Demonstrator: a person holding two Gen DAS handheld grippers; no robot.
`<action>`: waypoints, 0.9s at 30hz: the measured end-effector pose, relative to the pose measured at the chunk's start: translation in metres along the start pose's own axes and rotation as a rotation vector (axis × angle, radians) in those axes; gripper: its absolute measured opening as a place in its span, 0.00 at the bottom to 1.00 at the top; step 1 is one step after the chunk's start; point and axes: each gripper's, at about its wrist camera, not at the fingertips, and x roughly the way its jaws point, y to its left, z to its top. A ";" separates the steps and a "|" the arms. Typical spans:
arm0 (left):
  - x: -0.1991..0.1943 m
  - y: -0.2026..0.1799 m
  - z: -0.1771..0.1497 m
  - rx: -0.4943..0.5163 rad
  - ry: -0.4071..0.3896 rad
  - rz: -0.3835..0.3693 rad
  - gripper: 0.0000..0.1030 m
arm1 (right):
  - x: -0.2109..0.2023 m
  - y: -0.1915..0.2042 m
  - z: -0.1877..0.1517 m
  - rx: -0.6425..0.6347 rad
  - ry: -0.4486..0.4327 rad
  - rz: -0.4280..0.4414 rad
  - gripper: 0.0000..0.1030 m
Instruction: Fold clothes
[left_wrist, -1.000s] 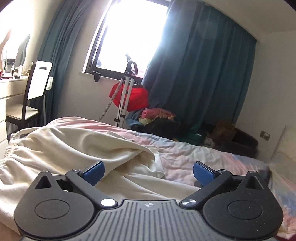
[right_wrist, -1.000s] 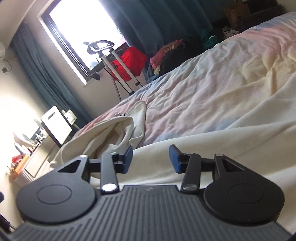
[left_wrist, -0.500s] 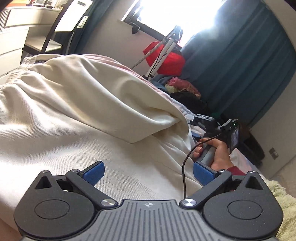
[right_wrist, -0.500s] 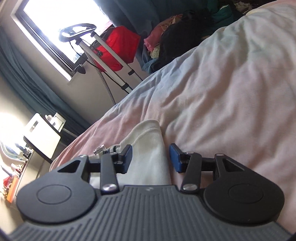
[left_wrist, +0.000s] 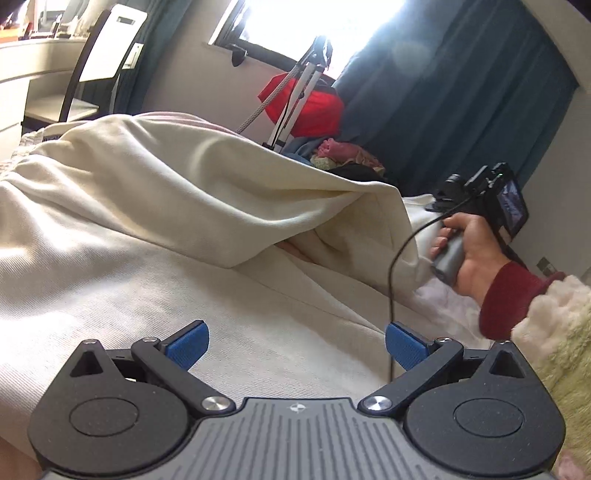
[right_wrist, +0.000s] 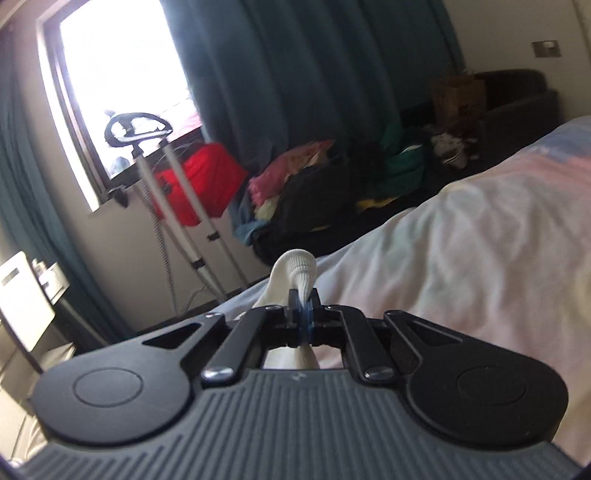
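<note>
A cream garment (left_wrist: 155, 206) lies spread over the bed, with one part lifted into a raised fold. My left gripper (left_wrist: 295, 345) is open and empty, hovering low over the flat cloth at the front. My right gripper (right_wrist: 303, 308) is shut on the garment's ribbed cuff (right_wrist: 299, 271), which bunches out past the blue pads. In the left wrist view the right gripper (left_wrist: 476, 206) is held by a hand at the right and lifts that end of the garment.
The bed has a pale pink and blue cover (right_wrist: 480, 258). Beyond it are a red bag (right_wrist: 199, 184), a metal stand (right_wrist: 173, 206), a pile of clothes (right_wrist: 332, 184) and dark teal curtains (right_wrist: 295, 74). A chair (left_wrist: 103, 70) and desk stand at the left.
My right gripper has closed on the cuff and lifted it off the bed. My left gripper stays open and has tilted down over the cloth.
</note>
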 end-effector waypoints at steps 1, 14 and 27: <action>-0.003 -0.003 -0.001 0.009 -0.006 0.001 1.00 | -0.008 -0.017 0.013 0.016 -0.028 -0.041 0.06; -0.018 -0.019 -0.004 0.084 -0.049 0.013 1.00 | -0.048 -0.125 0.117 0.165 -0.140 -0.319 0.06; -0.019 -0.016 0.002 0.082 -0.093 0.047 1.00 | -0.108 -0.130 0.114 0.081 -0.211 -0.249 0.06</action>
